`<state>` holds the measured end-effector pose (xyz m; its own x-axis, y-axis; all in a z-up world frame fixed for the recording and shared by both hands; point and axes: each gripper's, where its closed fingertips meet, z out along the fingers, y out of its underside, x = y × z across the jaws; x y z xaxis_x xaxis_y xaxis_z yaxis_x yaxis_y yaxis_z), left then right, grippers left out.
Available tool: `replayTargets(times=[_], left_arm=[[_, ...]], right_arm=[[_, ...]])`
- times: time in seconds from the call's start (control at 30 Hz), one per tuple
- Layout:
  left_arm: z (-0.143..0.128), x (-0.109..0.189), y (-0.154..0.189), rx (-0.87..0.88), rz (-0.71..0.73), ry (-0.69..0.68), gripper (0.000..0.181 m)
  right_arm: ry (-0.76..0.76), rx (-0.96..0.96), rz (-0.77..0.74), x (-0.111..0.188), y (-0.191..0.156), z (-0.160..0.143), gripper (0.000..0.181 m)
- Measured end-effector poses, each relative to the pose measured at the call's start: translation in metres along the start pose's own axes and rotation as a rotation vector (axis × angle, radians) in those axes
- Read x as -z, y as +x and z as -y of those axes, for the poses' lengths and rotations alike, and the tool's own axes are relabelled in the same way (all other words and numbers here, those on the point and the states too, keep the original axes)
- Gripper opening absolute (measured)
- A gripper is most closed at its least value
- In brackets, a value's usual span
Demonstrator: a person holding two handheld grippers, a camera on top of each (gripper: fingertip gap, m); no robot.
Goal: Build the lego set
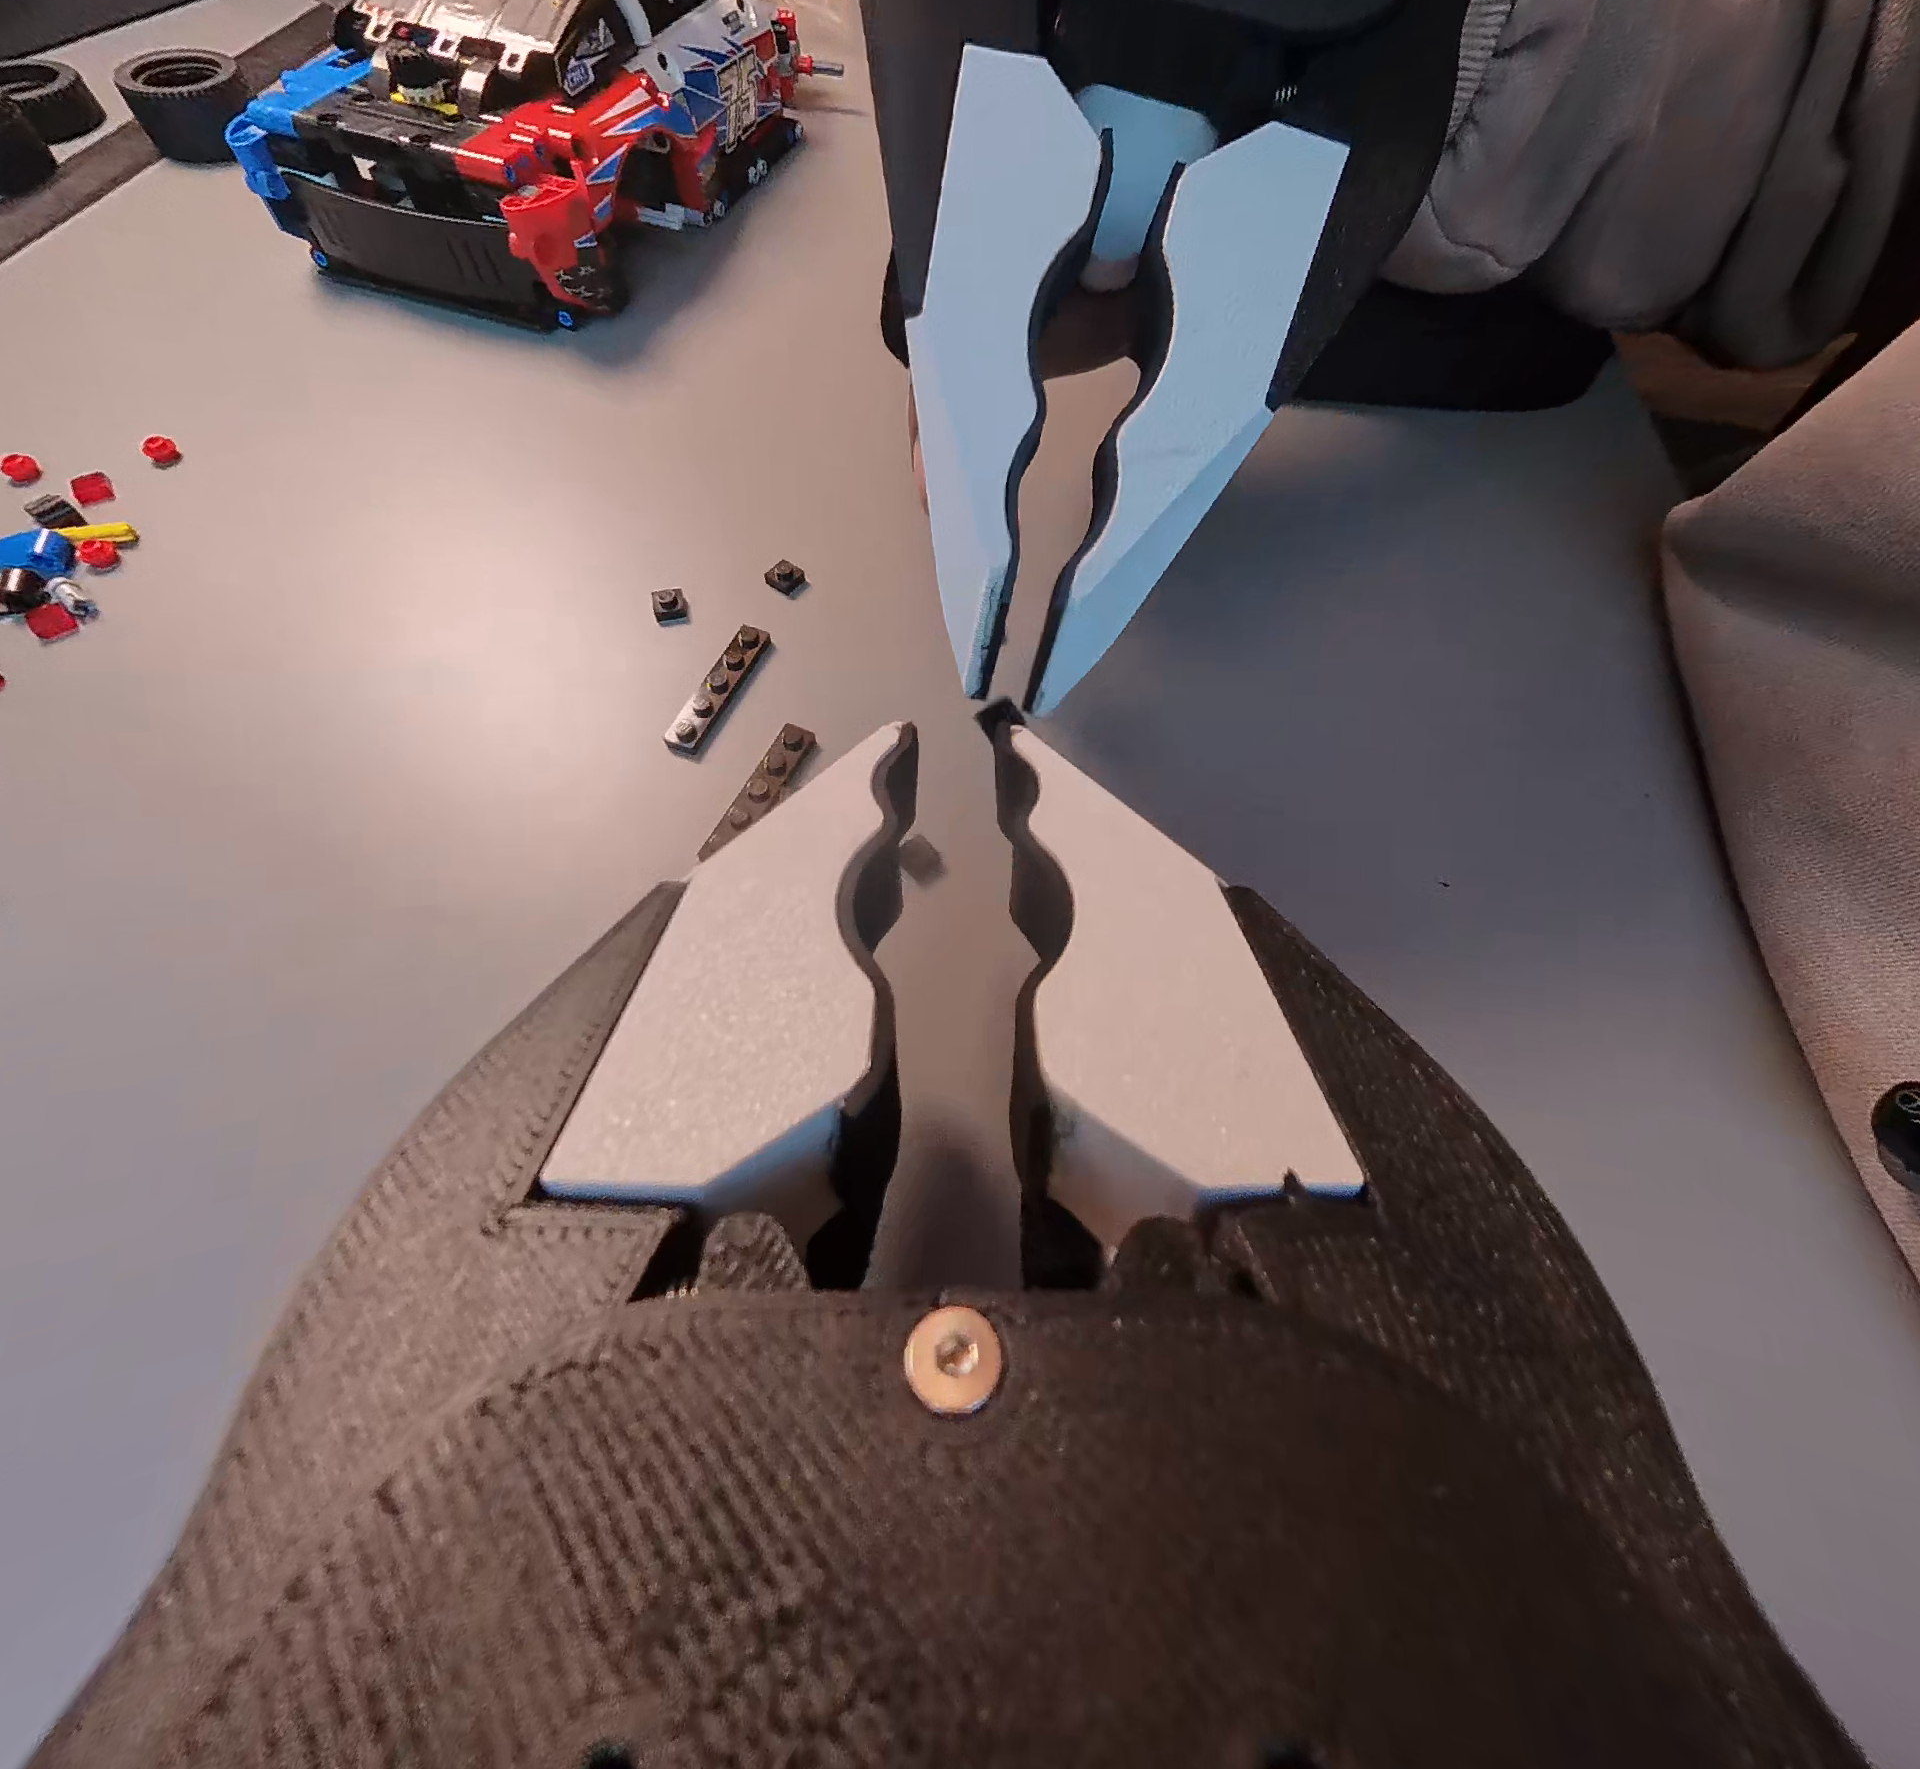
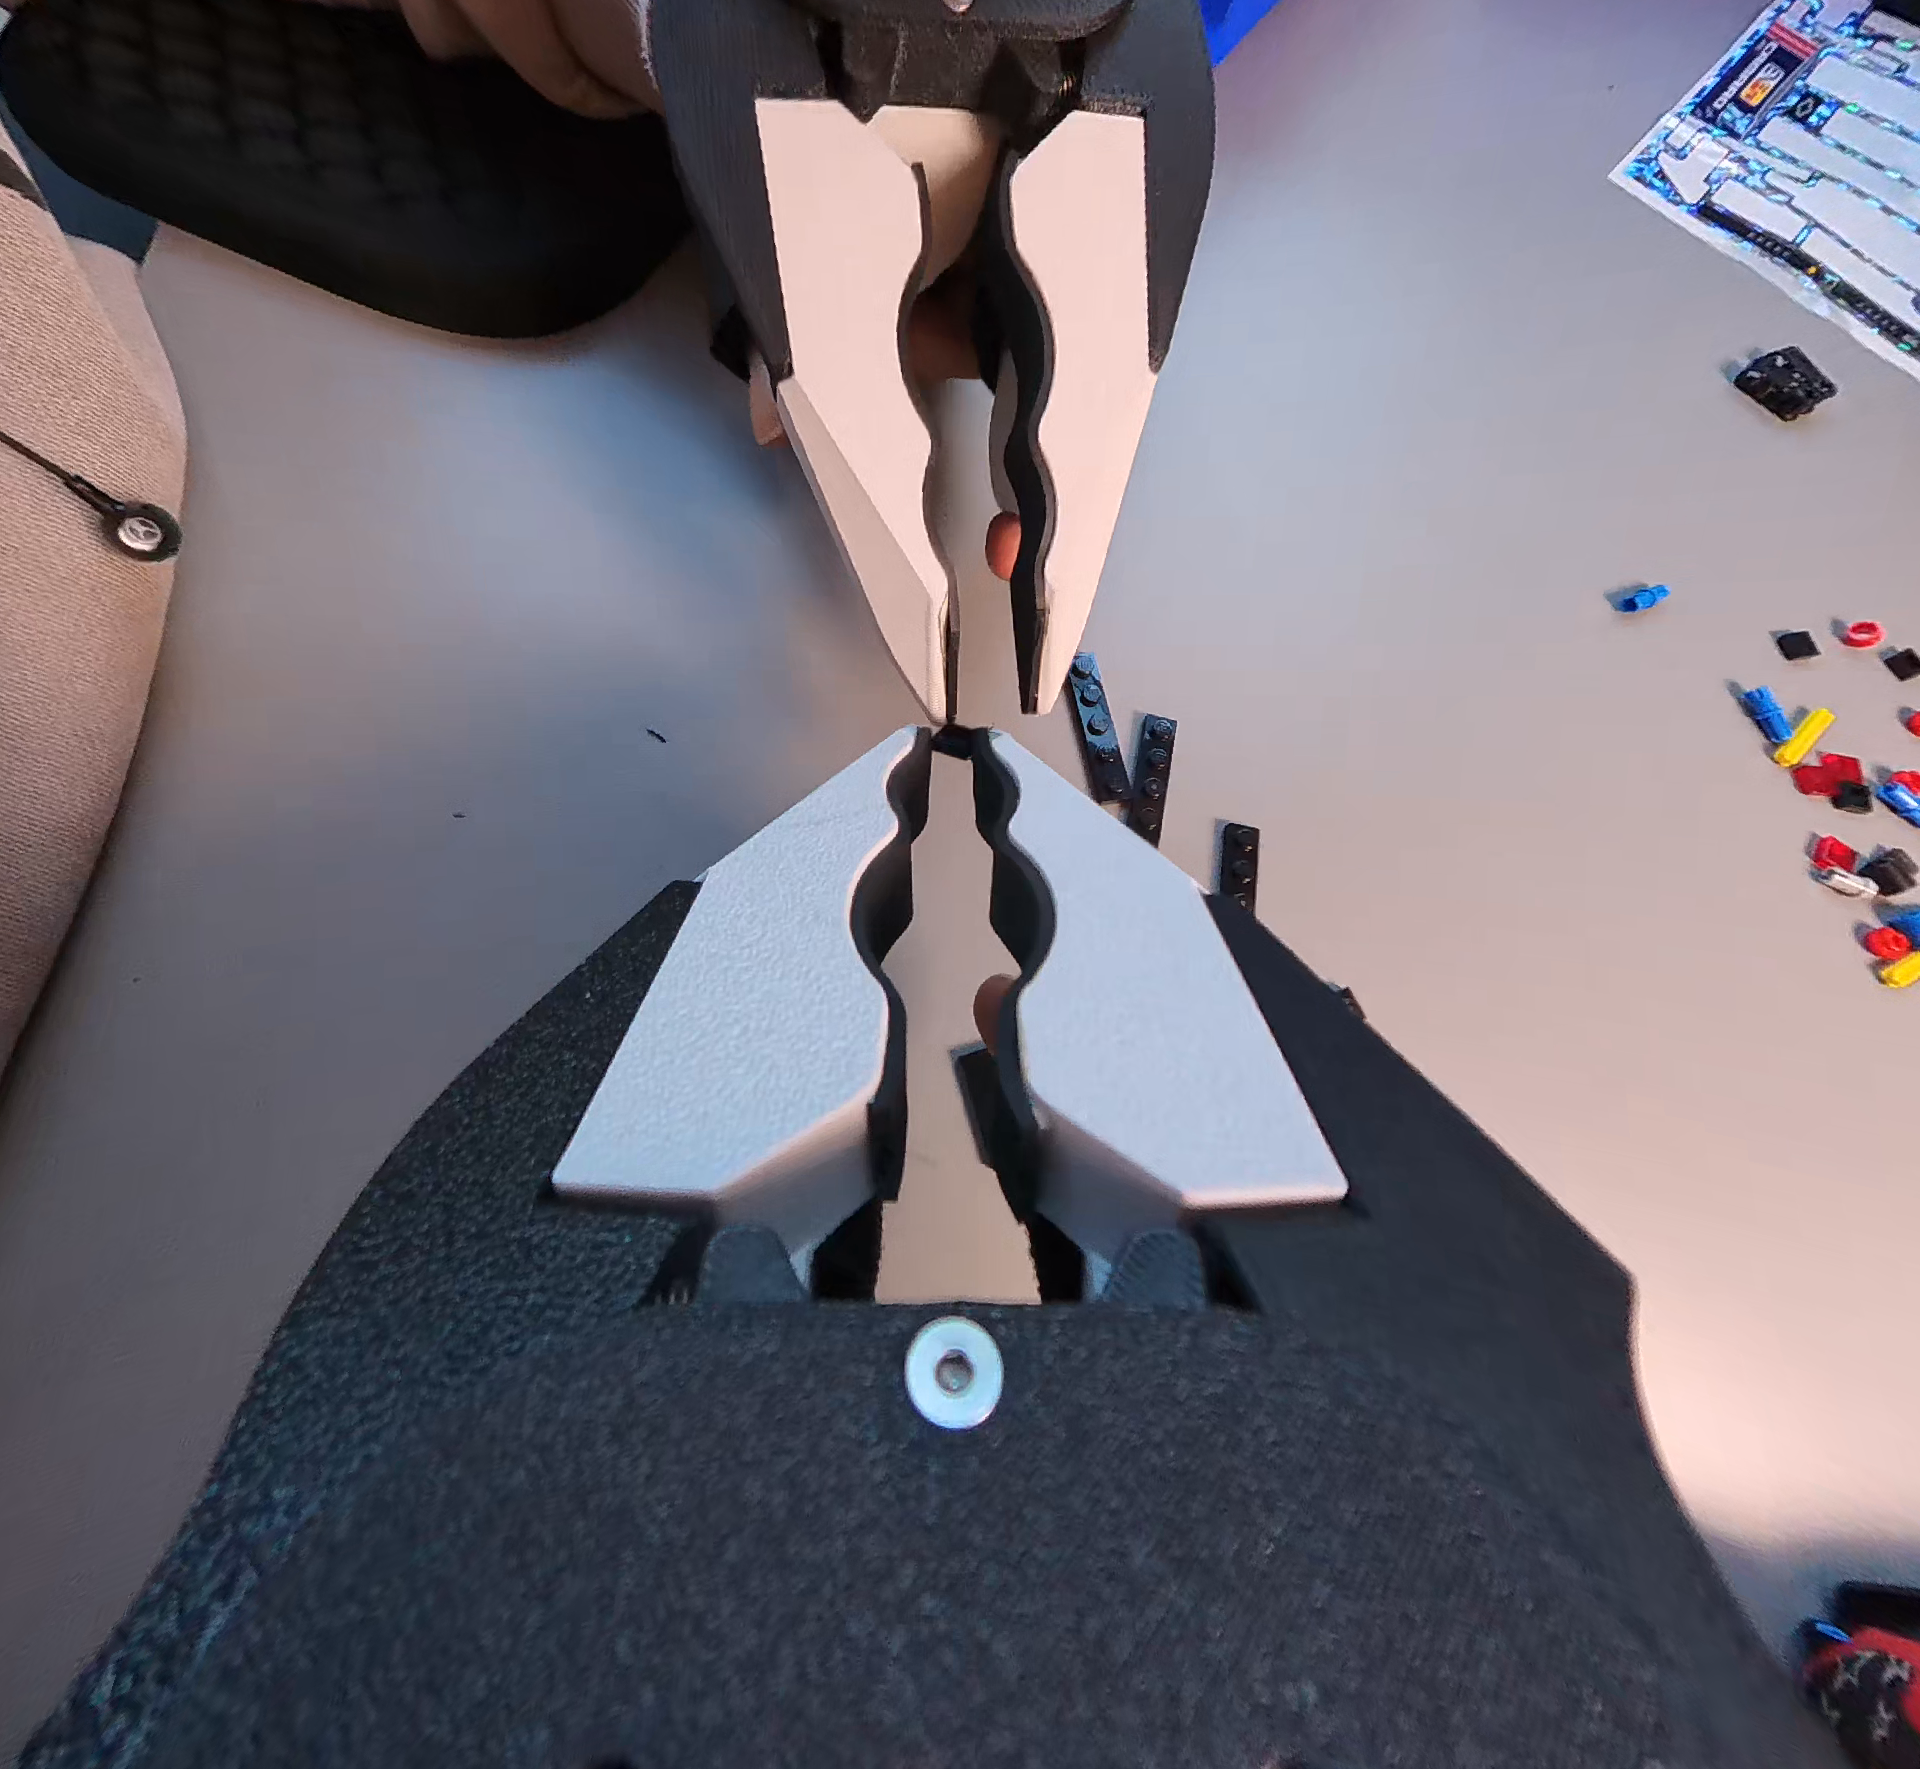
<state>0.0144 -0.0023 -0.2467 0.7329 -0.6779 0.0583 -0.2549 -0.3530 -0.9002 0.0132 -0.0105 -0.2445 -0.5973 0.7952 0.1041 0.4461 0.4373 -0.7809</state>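
My right tongs pinch a small black piece at frame centre. My left tongs meet it tip to tip, slightly parted, above the bench.

Each camera sits on its own gripper, looking forward along the fingers and down at the grey table from close range. The two views face each other: each shows the opposite gripper tip to tip, and both share the black plates beside the tips.
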Motion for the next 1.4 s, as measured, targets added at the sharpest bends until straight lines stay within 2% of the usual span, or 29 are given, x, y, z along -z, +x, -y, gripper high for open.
replayTargets(times=[0.03, 0.2, 0.4, 0.6, 0.87, 1.1, 1.2, 1.3, 1.4], left_arm=[[-0.002, -0.001, -0.001, -0.01, 0.015, -0.014, 0.012], [-0.008, -0.007, -0.004, -0.054, 0.064, -0.07, 0.013], [-0.009, 0.007, -0.025, -0.043, 0.156, -0.071, 0.012], [-0.016, 0.012, -0.031, -0.037, 0.163, -0.101, 0.011], [-0.026, 0.01, -0.027, -0.079, 0.144, -0.159, 0.01], [-0.029, 0.01, -0.025, -0.076, 0.118, -0.162, 0.01], [-0.027, 0.01, -0.022, -0.074, 0.101, -0.15, 0.01], [-0.02, 0.01, -0.019, -0.054, 0.082, -0.109, 0.01], [-0.007, 0.01, -0.014, 0.038, 0.034, -0.024, 0.011]], right_arm=[[0.013, -0.001, 0.0, 0.001, 0.0, 0.002, 0.0], [0.013, 0.003, -0.006, 0.002, 0.002, -0.003, 0.0], [-0.032, -0.017, -0.038, 0.003, 0.009, -0.017, 0.001], [-0.096, -0.002, -0.064, -0.005, 0.017, -0.027, 0.003], [-0.22, 0.081, 0.026, -0.029, 0.019, -0.03, 0.012], [-0.268, 0.086, 0.135, -0.034, 0.018, -0.029, 0.008], [-0.237, 0.041, 0.15, -0.03, 0.016, -0.028, 0.008], [-0.096, -0.077, 0.169, -0.02, 0.014, -0.012, 0.007], [0.016, -0.083, 0.133, -0.008, 0.013, 0.002, 0.007]])
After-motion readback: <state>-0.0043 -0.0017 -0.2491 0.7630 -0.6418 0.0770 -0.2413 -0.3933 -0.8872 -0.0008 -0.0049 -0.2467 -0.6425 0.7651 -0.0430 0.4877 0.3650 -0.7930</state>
